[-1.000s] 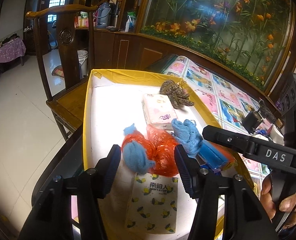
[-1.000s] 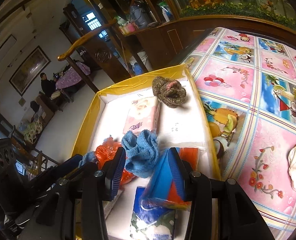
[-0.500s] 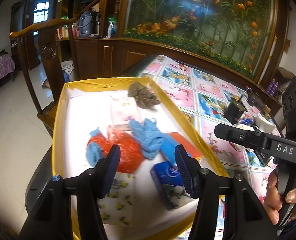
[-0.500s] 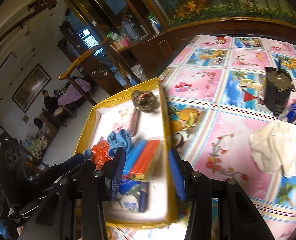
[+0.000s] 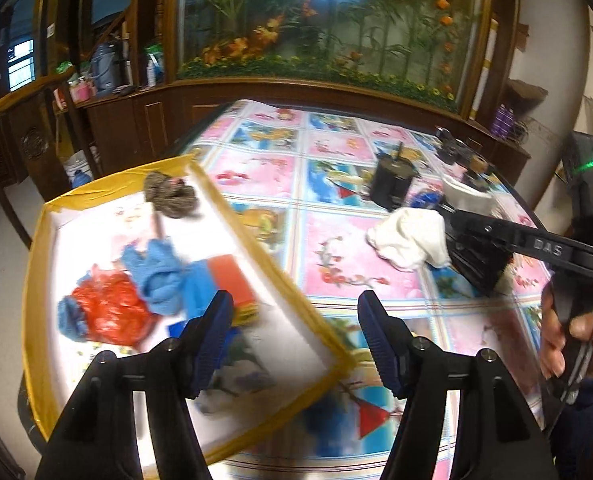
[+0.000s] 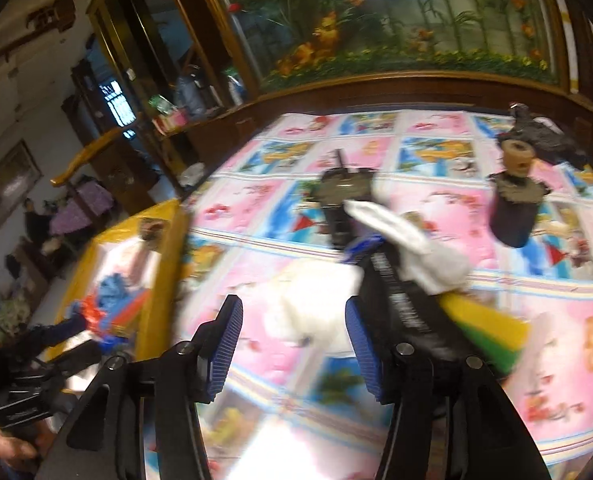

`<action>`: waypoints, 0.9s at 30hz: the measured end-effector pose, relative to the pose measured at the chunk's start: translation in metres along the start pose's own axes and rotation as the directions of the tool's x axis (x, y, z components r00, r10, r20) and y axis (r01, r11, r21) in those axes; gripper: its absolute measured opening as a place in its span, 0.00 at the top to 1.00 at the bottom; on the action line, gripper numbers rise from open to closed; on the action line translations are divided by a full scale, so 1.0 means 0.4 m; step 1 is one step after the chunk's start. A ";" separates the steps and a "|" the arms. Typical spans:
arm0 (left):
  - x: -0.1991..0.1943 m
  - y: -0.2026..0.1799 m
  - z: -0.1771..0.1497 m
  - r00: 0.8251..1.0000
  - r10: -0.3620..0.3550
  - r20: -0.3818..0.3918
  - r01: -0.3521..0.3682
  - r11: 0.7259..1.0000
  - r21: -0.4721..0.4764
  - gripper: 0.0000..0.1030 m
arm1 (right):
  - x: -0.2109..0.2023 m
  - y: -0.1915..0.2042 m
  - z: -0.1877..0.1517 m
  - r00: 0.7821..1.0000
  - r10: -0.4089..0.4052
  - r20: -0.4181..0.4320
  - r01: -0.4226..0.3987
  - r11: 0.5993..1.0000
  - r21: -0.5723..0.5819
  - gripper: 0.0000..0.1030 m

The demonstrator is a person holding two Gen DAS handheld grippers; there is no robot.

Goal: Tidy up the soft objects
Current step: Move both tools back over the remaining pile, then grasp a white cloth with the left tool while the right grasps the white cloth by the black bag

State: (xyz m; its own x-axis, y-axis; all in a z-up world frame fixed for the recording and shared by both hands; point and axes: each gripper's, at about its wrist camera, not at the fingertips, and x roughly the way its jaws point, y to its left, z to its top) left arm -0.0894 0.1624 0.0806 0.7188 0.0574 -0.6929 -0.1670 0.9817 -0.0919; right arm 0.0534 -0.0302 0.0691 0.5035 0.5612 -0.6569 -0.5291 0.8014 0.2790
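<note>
From above the table's near edge, we look forward along each gripper; both views share the yellow tray [image 5: 252, 236] [image 6: 164, 280] and white cloth [image 5: 408, 240] [image 6: 312, 304].

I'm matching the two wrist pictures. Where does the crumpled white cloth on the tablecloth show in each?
Left wrist view: crumpled white cloth right of centre, beside the right gripper's black bar.
Right wrist view: the blurred cloth sits centre, just beyond the open fingers.
Shared landmark: black cylindrical container behind it.

Glossy printed tablecloth [image 5: 336, 240]; soft white cloth [image 5: 408, 236]; knitted blue cloth [image 5: 152, 268]; crinkly red plastic bag [image 5: 108, 308].
</note>
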 end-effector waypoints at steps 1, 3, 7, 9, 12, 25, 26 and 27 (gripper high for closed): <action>0.005 -0.015 -0.003 1.000 -0.010 -0.006 0.010 1.000 0.011 0.38 | 0.003 -0.011 0.000 0.999 -0.032 -0.006 0.032 0.999 -0.018 0.43; 0.018 -0.046 -0.009 0.999 -0.027 -0.019 0.028 0.999 0.033 0.38 | 0.014 -0.030 0.000 0.995 -0.101 -0.012 0.101 0.994 -0.053 0.43; 0.035 -0.090 -0.019 0.998 -0.047 -0.044 0.050 0.996 0.073 0.38 | 0.065 -0.047 0.002 0.974 -0.218 -0.056 0.209 0.968 -0.138 0.43; 0.040 -0.101 -0.020 0.997 -0.056 -0.052 0.060 0.994 0.090 0.38 | 0.089 -0.056 -0.002 0.961 -0.264 -0.077 0.247 0.952 -0.180 0.43; 0.047 -0.113 -0.015 0.996 -0.066 -0.060 0.072 0.992 0.108 0.31 | 0.104 -0.071 -0.009 0.965 -0.248 -0.089 0.231 0.958 -0.169 0.45; 0.154 -0.195 0.094 0.982 -0.108 -0.155 0.124 0.988 0.096 0.20 | 0.084 -0.057 -0.055 0.979 -0.067 -0.194 0.046 0.993 -0.109 0.73; 0.170 -0.203 0.100 0.980 -0.110 -0.166 0.127 0.987 0.096 0.20 | 0.080 -0.065 -0.053 0.980 -0.066 -0.189 0.049 0.995 -0.092 0.73; 0.191 -0.211 0.106 0.977 -0.110 -0.183 0.128 0.987 0.094 0.20 | 0.076 -0.075 -0.051 0.980 -0.062 -0.187 0.049 0.996 -0.070 0.73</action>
State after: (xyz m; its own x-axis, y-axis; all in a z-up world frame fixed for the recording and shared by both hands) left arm 0.0083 0.0915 0.0658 0.5971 -0.0848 -0.7977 -0.0088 0.9936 -0.1122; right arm 0.0708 -0.0412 0.0265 0.3988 0.4622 -0.7921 -0.5501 0.8116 0.1966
